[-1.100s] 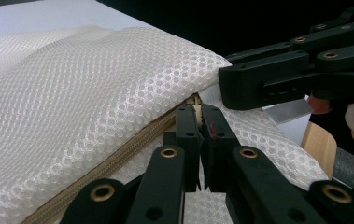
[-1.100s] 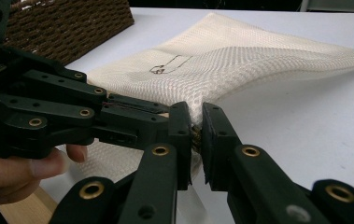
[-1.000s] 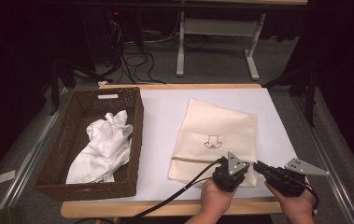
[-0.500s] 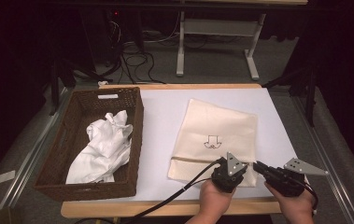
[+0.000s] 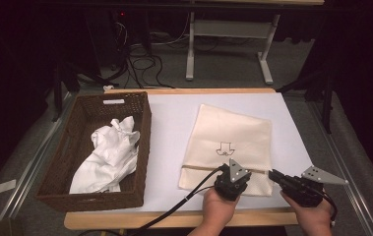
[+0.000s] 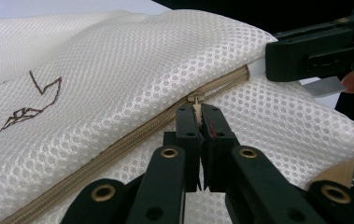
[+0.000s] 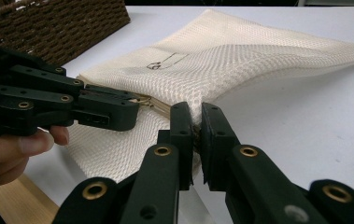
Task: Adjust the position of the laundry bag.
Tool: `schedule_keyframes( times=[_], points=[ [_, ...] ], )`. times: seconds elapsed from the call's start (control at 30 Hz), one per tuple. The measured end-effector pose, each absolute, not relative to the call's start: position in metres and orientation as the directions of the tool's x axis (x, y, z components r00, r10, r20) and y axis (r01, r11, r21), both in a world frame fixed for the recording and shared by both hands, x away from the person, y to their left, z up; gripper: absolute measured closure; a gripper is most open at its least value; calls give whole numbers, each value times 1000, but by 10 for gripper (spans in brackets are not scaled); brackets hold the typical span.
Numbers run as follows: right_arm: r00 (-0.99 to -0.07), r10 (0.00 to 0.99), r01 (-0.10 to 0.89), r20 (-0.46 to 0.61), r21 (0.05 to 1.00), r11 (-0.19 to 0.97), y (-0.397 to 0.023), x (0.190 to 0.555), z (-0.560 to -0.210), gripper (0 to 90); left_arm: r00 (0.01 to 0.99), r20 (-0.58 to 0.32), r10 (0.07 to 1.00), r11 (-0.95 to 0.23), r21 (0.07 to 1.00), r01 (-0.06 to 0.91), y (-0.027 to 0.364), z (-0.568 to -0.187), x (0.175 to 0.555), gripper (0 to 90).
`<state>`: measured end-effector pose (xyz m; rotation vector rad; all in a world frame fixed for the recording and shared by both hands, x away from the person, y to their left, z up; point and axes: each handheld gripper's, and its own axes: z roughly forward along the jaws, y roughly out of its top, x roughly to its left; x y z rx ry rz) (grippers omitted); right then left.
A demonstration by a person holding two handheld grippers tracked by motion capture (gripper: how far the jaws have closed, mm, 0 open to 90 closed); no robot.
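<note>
- I see my left gripper (image 5: 232, 181) at the near edge of the bag (image 5: 233, 140), held in a hand (image 5: 218, 210) that comes up from the bottom of the high view.
- In the left gripper view its jaws are pressed together on the zip pull (image 6: 196, 100), which sits at the end of the tan zip (image 6: 118, 148) across the mesh.
- My right gripper (image 5: 277, 178) reaches in from the right toward the bag's near right corner, just beside the left gripper.
- In the right gripper view its jaws are nearly together with a fold of the bag's edge (image 7: 192, 116) pinched between them.
- The bag is cream mesh with a small brown drawing (image 5: 225, 149) on it. It lies flat on the white sheet (image 5: 169, 128) that covers the table, right of centre, its near edge close to the wooden table rim (image 5: 174, 219).
- The zip runs along the bag's near part, from the left edge toward the two grippers.
- A brown wicker basket (image 5: 76, 147) stands on the left of the table, well apart from the bag.
- A crumpled white cloth (image 5: 106, 155) lies inside the basket.
- The left gripper's black cable (image 5: 174, 209) trails off the near table edge to the left.
- Behind the table the floor is dark, with cables (image 5: 139, 56) and a white frame (image 5: 226, 44).
</note>
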<state>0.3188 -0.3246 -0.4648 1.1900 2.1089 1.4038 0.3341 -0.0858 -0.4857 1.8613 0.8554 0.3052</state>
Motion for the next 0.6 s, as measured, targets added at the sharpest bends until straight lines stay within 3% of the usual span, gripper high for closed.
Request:
schedule_keyframes(
  times=[0.6],
  points=[
    [-608, 781, 443, 140, 877, 187, -319, 318, -464, 858, 703, -170, 690, -221, 876, 429, -68, -488, 332, 872]
  ],
)
